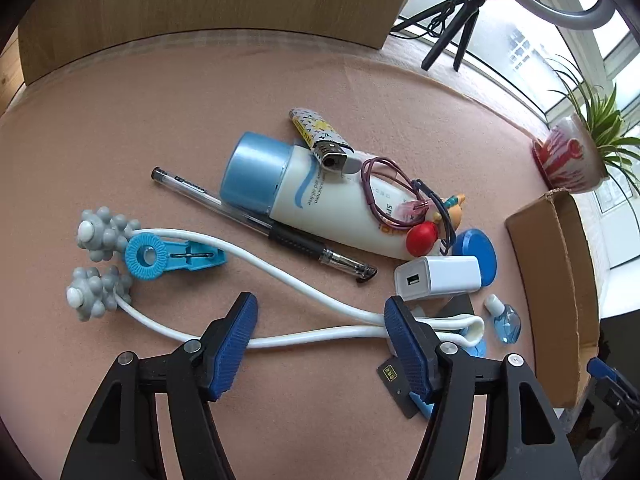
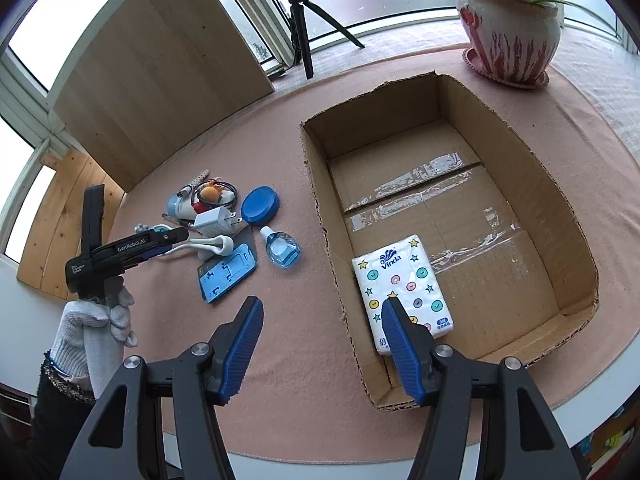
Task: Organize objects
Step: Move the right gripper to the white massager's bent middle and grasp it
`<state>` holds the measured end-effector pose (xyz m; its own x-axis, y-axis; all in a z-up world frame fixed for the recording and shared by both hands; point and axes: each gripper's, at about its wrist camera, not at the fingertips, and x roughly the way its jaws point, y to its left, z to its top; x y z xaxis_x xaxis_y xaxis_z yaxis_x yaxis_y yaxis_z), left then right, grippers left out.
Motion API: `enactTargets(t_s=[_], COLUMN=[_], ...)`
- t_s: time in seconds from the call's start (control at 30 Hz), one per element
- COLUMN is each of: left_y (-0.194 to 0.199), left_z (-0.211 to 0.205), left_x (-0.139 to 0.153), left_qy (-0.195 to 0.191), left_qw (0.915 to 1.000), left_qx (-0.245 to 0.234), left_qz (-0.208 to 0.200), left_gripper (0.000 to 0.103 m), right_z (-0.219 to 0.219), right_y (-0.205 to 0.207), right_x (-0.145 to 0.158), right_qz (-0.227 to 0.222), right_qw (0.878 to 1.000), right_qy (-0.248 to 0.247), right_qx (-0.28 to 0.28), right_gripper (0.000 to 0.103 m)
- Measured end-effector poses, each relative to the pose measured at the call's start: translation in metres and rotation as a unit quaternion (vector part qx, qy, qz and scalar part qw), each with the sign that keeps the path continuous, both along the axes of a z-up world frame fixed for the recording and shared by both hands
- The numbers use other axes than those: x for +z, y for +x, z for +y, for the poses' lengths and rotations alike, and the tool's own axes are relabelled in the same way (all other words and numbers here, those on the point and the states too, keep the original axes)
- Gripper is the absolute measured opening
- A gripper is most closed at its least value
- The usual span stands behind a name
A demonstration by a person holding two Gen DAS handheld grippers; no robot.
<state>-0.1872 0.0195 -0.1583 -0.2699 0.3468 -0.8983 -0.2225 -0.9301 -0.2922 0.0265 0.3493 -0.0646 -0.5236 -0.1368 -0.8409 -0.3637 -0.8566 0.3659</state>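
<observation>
A white looped plastic massager with grey knobbly roller balls (image 1: pixel 256 280) lies flat on the pink felt tabletop (image 1: pixel 160 120), its two thin arms running between the blue-padded fingers of the left gripper (image 1: pixel 320 336), whose jaws stand apart with neither pad pressing on the arms; whether a pad touches the loop cannot be told. Just beside the roller balls lies a bright blue plastic clip with a ring end (image 1: pixel 168 256). Beyond the massager, a clear-barrelled black pen (image 1: pixel 264 228) lies against a white lotion tube with a pale blue cap (image 1: pixel 312 200); a patterned lighter (image 1: pixel 320 140) and a purple cord bracelet (image 1: pixel 392 192) rest on the tube. Near them are a red ball toy (image 1: pixel 422 240), a white USB charger block (image 1: pixel 438 278), a round blue lid (image 1: pixel 480 256) and a small clear blue bottle (image 1: pixel 506 322). In the right wrist view, a blue phone stand (image 2: pixel 228 272) lies near that bottle. To the right of the pile sits an open brown cardboard box (image 2: pixel 320 208) with a white patterned tissue pack (image 2: pixel 404 280) flat on its floor. The right gripper (image 2: pixel 320 344) hovers over the box's near wall, jaws apart and holding nothing. A gloved hand (image 2: pixel 96 320) holds the left gripper. A potted spider plant (image 2: pixel 508 28) and a black tripod (image 2: pixel 304 28) stand behind.
</observation>
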Motion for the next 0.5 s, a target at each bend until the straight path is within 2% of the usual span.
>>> enactTargets(t_s=[0.23,0.5], left_y=[0.036,0.091], left_z=[0.006,-0.010], left_x=[-0.001,0.000], left_qy=[0.025,0.071], left_qw=[0.9988,0.9968], left_qx=[-0.040,-0.035], left_qz=[-0.012,-0.009], left_gripper=[0.071,0.068], right_z=[-0.012,-0.033], right_y=[-0.004,-0.023], right_x=[0.000,-0.002], right_qz=[0.002,0.003], right_qw=[1.000,0.999], right_qy=[-0.004,-0.010], right_qx=[0.015,0.051], right_gripper=[0.058,0.058])
